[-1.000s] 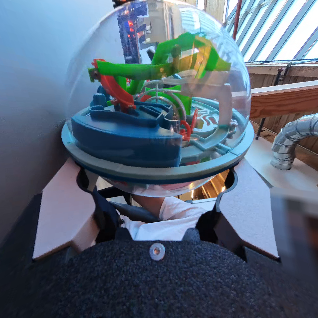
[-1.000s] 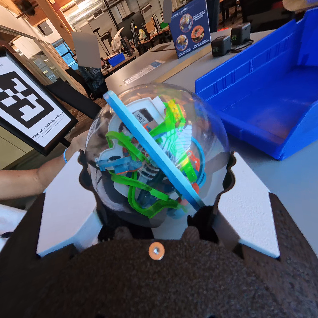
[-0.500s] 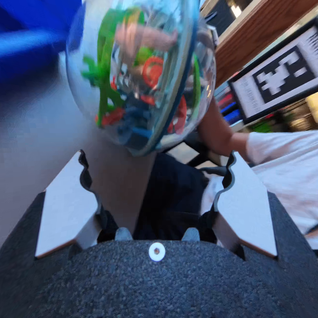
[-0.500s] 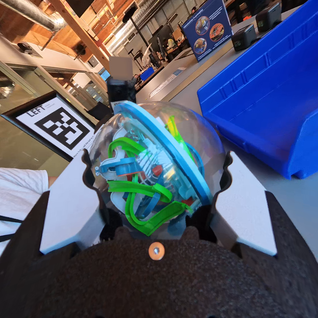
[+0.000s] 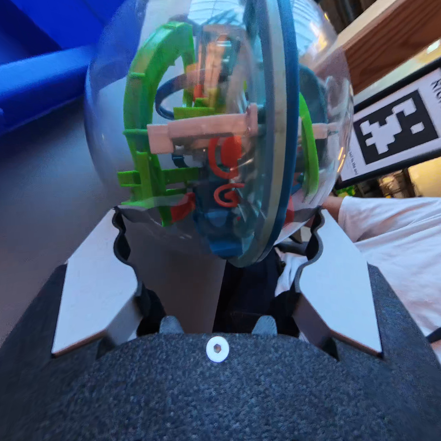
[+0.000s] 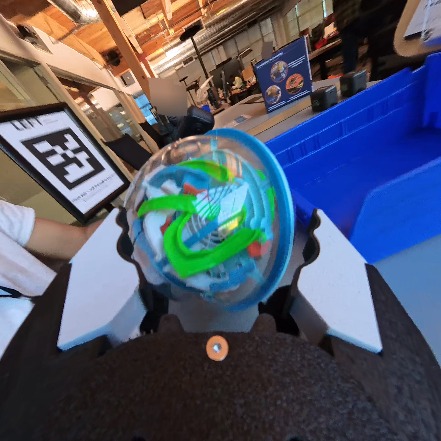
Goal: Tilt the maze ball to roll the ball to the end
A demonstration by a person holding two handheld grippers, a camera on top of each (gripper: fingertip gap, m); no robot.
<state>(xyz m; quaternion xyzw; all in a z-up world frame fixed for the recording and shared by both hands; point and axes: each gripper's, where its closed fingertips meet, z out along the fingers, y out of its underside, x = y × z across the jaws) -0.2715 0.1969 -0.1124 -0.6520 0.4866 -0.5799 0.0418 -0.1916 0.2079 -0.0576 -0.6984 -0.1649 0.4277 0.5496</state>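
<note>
The blue bin [image 6: 372,181] fills two o'clock of the right wrist view; the clear maze ball [image 6: 210,222], its blue ring nearly on edge, sits at centre, pinched between the right gripper [image 6: 216,241]'s jaws; the left gripper [image 5: 217,222]'s spread fingertips touch its shell [image 5: 214,124] at twelve o'clock; the small ball inside cannot be made out.

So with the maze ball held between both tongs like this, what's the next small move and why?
Probably pause and level it slowly. The maze ball sits in the right tongs with its blue rim standing nearly on edge, and the left tongs meet only its lower part. The little ball inside cannot be made out, so find it before tilting further.
</note>
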